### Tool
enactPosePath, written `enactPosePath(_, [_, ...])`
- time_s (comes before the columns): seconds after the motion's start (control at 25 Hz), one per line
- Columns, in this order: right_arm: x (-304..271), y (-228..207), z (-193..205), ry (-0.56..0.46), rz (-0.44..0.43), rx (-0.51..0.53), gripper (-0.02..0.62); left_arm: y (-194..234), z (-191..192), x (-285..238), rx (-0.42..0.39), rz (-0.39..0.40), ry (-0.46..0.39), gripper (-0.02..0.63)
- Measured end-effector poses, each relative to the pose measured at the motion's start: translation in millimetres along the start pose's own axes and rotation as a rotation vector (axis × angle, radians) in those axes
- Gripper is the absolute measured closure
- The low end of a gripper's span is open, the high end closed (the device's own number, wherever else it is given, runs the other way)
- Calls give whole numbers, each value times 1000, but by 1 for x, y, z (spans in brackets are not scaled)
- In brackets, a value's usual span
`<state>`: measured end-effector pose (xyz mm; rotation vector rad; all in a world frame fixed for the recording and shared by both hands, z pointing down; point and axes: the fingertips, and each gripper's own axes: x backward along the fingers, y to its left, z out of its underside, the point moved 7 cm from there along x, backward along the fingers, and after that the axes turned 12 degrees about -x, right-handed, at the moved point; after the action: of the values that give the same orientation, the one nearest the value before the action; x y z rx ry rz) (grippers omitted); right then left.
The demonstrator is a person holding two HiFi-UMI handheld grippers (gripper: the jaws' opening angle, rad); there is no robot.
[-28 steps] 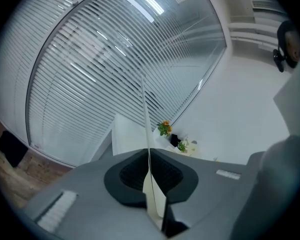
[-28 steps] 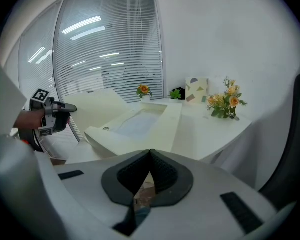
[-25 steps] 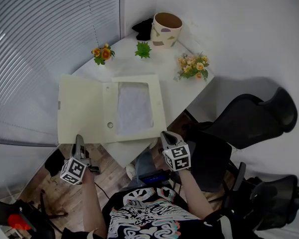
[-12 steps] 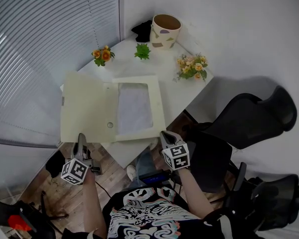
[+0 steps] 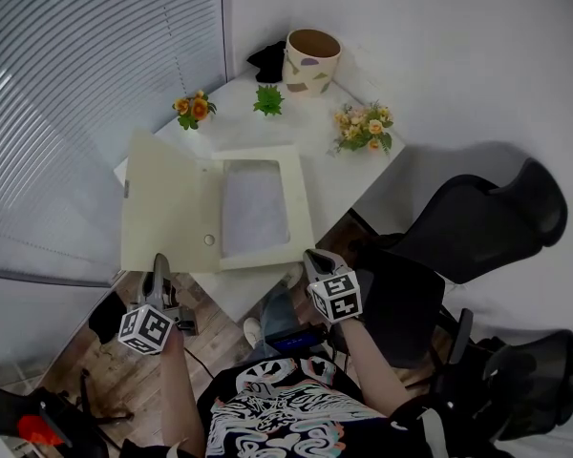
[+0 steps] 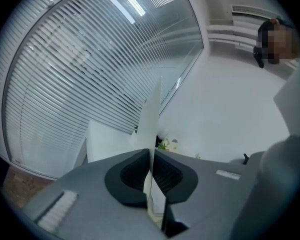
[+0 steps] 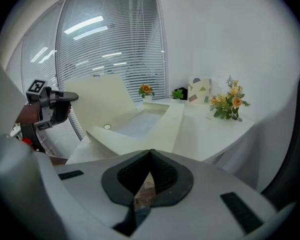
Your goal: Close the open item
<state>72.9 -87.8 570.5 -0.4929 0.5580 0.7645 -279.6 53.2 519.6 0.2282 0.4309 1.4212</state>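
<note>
At the table's [image 5: 336, 172] seven o'clock, left gripper [image 6: 151, 156] pinches the apparently light, stiff folder cover [image 5: 162, 198] edgewise; right gripper [image 7: 150, 156] clenched empty.

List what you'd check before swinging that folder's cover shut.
1. Grip on the cover: ok. The left gripper is clamped on the cover at its near edge.
2. Cover off the table: ok. It stands tilted up on its hinge.
3. Inside of the box file: ok. Only a white sheet lies flat in it.
4. Right gripper: ok. It is shut on nothing, short of the file's near corner.
5. Things behind: ok. The orange flowers and the bouquet stand apart from the file.
</note>
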Motion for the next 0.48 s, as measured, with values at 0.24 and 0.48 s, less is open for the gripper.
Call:
enactPosePath(0.24, [0, -1, 0, -3, -12, -4, 592, -10, -3, -3, -16, 34, -5, 600])
enactPosePath(0.48, [-1, -2, 0, -7, -22, -19, 592, -24, -7, -7, -38, 81, -3, 595])
